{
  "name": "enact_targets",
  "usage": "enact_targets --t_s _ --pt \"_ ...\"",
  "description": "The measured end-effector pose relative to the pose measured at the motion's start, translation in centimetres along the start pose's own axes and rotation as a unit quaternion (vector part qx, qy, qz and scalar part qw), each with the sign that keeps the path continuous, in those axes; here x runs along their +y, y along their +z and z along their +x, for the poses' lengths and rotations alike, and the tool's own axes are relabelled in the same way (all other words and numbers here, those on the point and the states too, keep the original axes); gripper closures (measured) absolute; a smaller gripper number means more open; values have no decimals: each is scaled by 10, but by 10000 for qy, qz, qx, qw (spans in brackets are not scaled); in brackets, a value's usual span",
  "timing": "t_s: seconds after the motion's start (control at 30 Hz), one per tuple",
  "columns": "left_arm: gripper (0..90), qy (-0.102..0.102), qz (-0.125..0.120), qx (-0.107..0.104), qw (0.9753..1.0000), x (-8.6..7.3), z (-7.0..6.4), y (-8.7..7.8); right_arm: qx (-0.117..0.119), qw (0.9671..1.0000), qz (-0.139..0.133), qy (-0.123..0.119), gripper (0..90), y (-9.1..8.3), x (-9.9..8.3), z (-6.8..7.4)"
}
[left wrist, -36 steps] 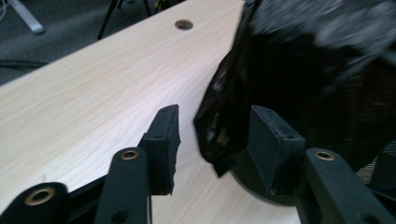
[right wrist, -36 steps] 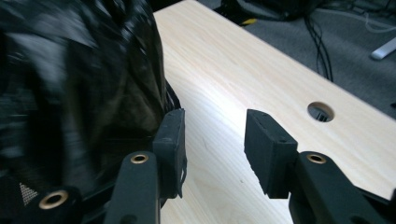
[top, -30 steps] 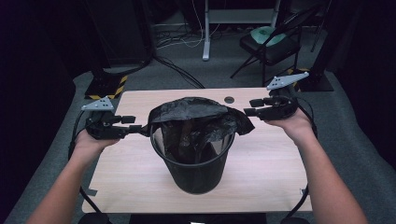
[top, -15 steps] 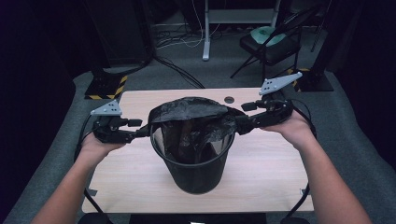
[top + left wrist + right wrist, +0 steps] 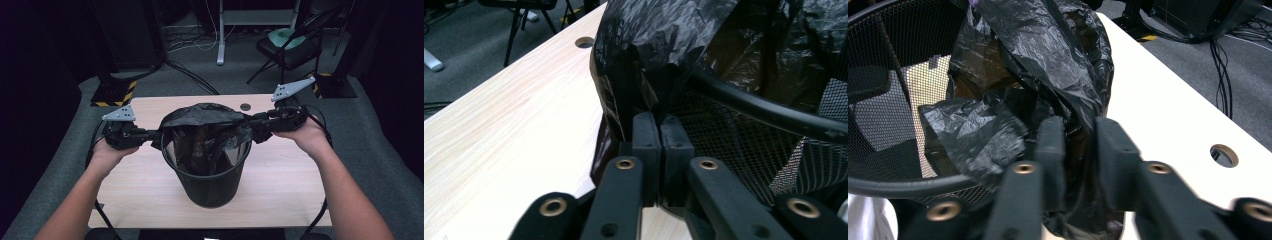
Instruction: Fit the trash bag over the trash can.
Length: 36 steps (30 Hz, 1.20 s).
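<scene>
Black bag [image 5: 202, 116] – over mesh bin [image 5: 210, 185] | left gripper [image 5: 155, 136], right gripper [image 5: 255, 131] – both clamped on bag edges, spreading it to line the rim

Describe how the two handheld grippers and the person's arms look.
Both the left gripper and the right gripper are black, with two flat linkage jaws pinned by brass-coloured rivets. Each carries a grey three-cornered plate with small holes on top, and a black cable trails from each. The forearms are bare; no sleeves or gloves show.
</scene>
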<state>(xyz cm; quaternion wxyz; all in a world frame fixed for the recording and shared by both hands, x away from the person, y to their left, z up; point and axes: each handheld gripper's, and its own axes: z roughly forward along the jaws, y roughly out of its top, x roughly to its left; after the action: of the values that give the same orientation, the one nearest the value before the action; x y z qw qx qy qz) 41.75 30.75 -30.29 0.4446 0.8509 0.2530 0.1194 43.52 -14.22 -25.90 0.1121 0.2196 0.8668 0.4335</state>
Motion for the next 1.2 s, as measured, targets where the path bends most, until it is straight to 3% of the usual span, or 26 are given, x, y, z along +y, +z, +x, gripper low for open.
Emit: enact_targets --t_s 0.07,0.17,0.63,0.8,0.97,1.2 --pt "895 12 -12 -32 10000 0 -1 -1 35 10000 31 -88 844 0 1 2" --pt "896 29 -16 -77 10000 -1 -4 -4 106 9998 -5 -195 879 -2 2 7" --pt "897 59 -39 -335 9994 -26 -22 -17 526 9966 -221 -592 891 -18 -17 47" --pt "897 136 -3 -431 9990 -33 -31 -18 688 9952 -150 -682 892 -20 -28 62" --pt "897 192 51 -510 9985 -41 -39 -18 922 9929 -100 -741 892 -17 -40 75" --pt "897 53 15 -656 9978 -52 -37 -11 1156 9907 -4 -718 894 -1 -56 84"
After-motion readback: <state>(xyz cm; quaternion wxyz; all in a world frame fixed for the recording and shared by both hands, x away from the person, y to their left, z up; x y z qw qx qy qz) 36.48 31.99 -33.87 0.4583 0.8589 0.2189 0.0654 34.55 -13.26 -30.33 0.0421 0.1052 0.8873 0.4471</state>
